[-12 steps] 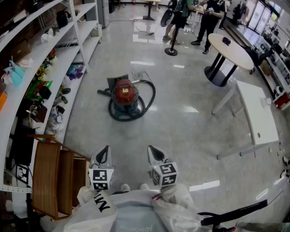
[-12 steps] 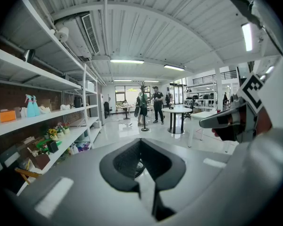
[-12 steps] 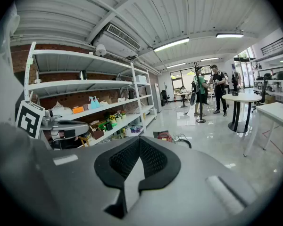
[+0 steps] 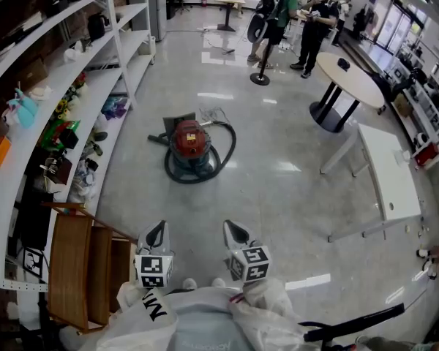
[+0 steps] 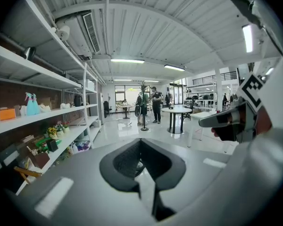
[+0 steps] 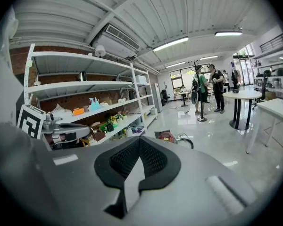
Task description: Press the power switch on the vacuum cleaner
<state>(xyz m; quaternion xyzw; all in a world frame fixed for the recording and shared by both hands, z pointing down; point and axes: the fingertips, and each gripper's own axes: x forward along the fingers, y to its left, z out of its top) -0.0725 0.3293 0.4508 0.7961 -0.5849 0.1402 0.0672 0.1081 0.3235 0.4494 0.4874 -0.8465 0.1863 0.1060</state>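
A glossy grey floor [image 4: 293,196] runs along white shelves [image 4: 106,64]. The red vacuum cleaner [image 4: 189,141] sits mid-floor, nearer the shelf-side edge and well ahead of me. My left tool [image 4: 158,229] and right tool [image 4: 232,229] hang low, both pressed together and empty.

**Shiny floor, dull grippers**

You look down on a floor [image 4: 278,196] that is smooth and very shiny, with the lights mirrored in it. The vacuum cleaner [image 4: 189,142] has a glossy red plastic top and a dull black hose [image 4: 233,145]. The rack [image 4: 77,269] beside you is brown wood. The shelves [image 4: 128,57] look like smooth white painted metal. Your left gripper [image 5: 140,141] and right gripper [image 6: 139,139] are dull grey plastic with rough, bumpy black pads [image 6: 153,160]. Your sleeves [image 4: 267,309] are white cloth.
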